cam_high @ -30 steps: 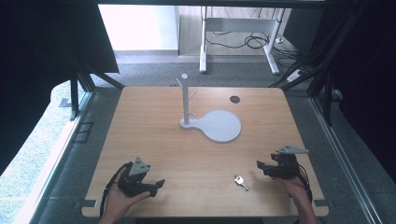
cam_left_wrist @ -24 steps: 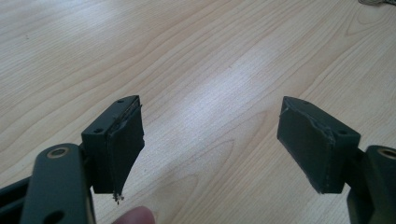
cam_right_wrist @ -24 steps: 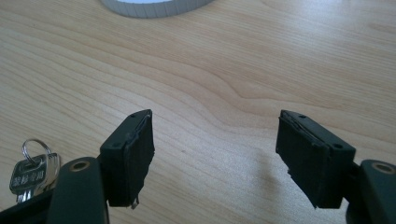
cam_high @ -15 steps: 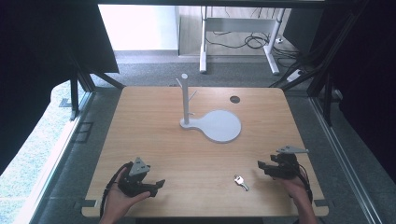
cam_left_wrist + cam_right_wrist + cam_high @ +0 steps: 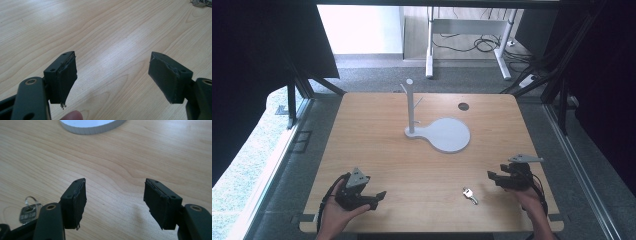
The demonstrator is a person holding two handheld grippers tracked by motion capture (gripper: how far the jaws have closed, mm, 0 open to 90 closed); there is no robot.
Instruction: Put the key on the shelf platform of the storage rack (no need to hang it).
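Note:
A small silver key (image 5: 470, 195) on a ring lies on the wooden table (image 5: 377, 150) near the front edge, right of centre. It also peeks out at the lower left of the right gripper view as the key (image 5: 29, 211). My right gripper (image 5: 493, 177) rests just right of it, open with nothing between its jaws (image 5: 115, 200). My left gripper (image 5: 378, 197) sits at the front left, held by a hand, open over bare wood (image 5: 112, 75). A white stand (image 5: 411, 107) with a post, short pegs and a round flat base (image 5: 449, 134) is at the table's middle back.
A dark round hole (image 5: 463, 106) sits in the tabletop at the back right. The white base's rim (image 5: 92, 127) shows at the top of the right gripper view. Black frame posts flank the table. Beyond it are desk legs and cables on the floor.

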